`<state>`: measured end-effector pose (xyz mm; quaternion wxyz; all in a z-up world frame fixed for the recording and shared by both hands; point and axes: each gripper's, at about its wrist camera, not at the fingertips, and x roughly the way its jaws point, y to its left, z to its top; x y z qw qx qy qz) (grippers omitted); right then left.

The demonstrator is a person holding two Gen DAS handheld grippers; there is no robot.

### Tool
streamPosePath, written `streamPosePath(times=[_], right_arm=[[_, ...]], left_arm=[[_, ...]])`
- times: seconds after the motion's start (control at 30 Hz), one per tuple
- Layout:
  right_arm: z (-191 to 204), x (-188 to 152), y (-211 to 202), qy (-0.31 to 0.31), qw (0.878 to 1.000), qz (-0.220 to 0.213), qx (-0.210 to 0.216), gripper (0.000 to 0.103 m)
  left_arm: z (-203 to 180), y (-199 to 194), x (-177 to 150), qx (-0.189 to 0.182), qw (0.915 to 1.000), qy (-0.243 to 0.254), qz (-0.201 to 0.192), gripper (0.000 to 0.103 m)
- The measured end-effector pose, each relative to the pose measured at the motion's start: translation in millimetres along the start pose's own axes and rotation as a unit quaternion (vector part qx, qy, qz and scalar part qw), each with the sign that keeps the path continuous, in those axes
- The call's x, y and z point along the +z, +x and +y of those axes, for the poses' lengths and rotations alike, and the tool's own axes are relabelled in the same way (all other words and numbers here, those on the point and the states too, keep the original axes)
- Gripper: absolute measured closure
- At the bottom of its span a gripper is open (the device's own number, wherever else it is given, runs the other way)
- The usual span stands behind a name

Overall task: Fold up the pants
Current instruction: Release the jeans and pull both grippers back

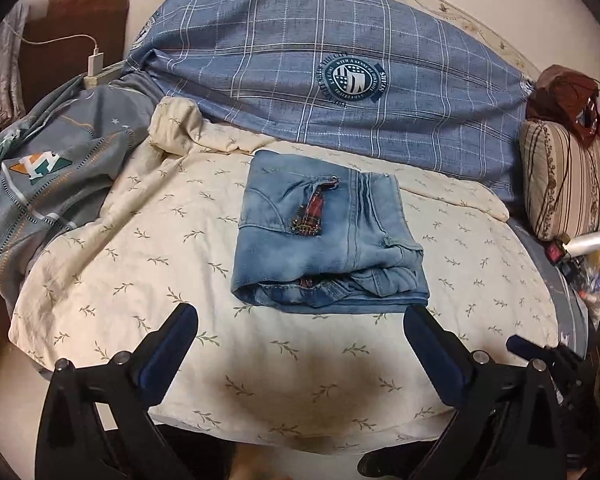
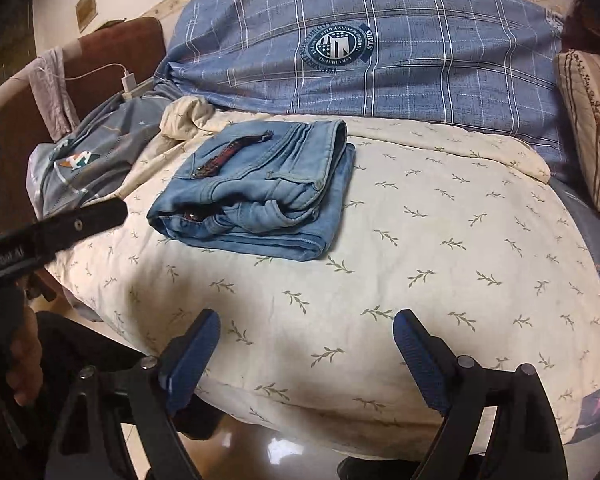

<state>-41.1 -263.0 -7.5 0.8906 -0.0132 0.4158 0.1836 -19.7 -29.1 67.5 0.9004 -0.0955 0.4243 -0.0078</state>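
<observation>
You are holding both grippers above the near edge of the bed, and neither one is touching anything. Your left gripper (image 1: 300,320) is standing with its jaws spread wide, nothing between the blue pads (image 1: 168,352), only the cream leaf-print quilt (image 1: 140,256) showing in the gap. Your right gripper (image 2: 306,334) is likewise spread apart and is gripping nothing; its pads are hanging over the quilt's (image 2: 440,240) front edge.

The pants (image 1: 328,240), light blue denim, are lying folded into a compact squarish bundle on the quilt. In the left wrist view the bundle is sitting at about 12 o'clock from the gripper, just beyond the fingertips and apart from them. In the right wrist view the pants (image 2: 260,188) are lying toward 11 o'clock, well apart from the right gripper, with the layered open edges facing you and a dark red patch showing at the pocket.

In the right wrist view your left gripper's black finger (image 2: 80,222) is reaching in from 9 o'clock, its tip near the bundle's left side but not touching it.

A blue plaid duvet (image 1: 340,60) is lying heaped behind the pants at 12 o'clock, a grey printed cover (image 1: 52,172) is bunching at 10 o'clock, and a striped cushion (image 1: 568,184) is resting at 2 o'clock.
</observation>
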Motion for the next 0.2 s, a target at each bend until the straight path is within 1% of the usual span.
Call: streamPosePath(times=[0.07, 0.2], right_arm=[[0.7, -1.7, -4.1, 0.001, 1.0, -0.001, 0.004, 0.013], [9.3, -1.3, -4.8, -0.01, 1.0, 0.001, 0.003, 0.013]], left_arm=[[-0.6, 1.3, 2.2, -0.004, 1.0, 0.0, 0.006, 0.0], [-9.1, 4.8, 4.8, -0.003, 0.9996, 0.024, 0.017, 0.0]])
